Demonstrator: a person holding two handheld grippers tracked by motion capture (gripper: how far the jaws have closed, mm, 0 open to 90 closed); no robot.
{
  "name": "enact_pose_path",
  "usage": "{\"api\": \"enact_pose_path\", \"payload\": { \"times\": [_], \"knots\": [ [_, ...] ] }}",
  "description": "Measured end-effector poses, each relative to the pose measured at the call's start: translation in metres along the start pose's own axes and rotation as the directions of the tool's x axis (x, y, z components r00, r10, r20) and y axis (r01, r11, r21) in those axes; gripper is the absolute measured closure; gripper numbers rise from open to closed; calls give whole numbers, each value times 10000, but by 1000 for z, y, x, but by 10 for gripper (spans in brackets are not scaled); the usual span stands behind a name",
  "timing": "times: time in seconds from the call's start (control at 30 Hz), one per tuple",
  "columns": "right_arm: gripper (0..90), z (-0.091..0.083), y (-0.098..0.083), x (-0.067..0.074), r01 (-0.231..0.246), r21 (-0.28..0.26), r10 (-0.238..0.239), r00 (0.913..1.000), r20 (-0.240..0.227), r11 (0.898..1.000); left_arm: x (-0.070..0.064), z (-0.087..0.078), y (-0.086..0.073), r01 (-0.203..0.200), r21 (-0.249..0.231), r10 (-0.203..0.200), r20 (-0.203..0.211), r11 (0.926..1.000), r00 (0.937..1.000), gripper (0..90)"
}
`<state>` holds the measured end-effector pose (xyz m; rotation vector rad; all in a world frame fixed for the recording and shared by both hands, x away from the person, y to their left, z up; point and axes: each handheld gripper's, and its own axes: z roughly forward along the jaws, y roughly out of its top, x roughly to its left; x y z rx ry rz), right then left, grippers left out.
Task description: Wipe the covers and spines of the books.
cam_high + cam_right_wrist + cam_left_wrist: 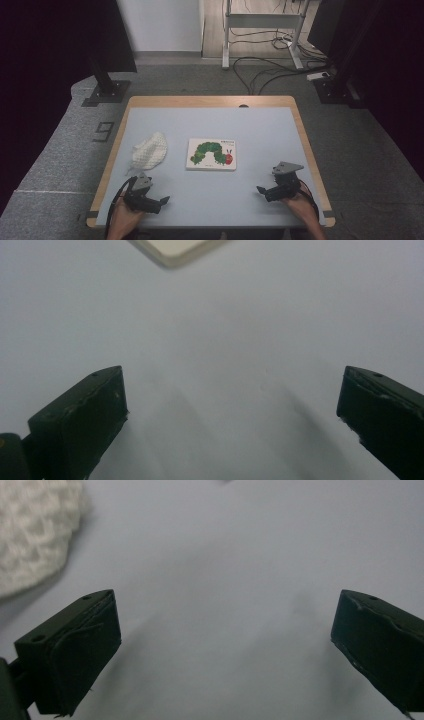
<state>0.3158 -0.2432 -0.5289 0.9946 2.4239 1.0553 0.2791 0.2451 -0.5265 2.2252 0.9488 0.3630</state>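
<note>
Cloth [149,150], one white knitted piece, lies at the left of the table [260,130] in the high view, just above and a little right of my left gripper [162,202], close by but not touching it. In the left gripper view the cloth [32,530] fills the upper left corner, cut off by the frame edges and blurred, so I cannot make out its full shape. My left gripper [225,640] has its jaws spread wide with bare table between them; it holds nothing.

One book [211,154], with a green caterpillar on its cover, lies flat at the middle of the table, between the two grippers and farther up the frame. In the right gripper view only a pale corner of the book [172,251] shows at the top edge, out of focus.

My right gripper [261,192] sits at the lower right of the high view, well apart from the book. Its jaws too stand wide open over bare table [232,400], gripping nothing.
</note>
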Motion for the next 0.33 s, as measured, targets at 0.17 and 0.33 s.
{"api": "enact_pose_path", "payload": {
  "times": [0.17,0.33],
  "knots": [
    [2,4,-5,0,-69,183,68,10000,39,9998,0,4,2,29,311,-28,-24,9995,10000,10],
    [0,5,-6,-1,-204,213,204,9998,-4,9996,0,4,1,25,303,-24,-32,9995,10000,8]
  ]
}}
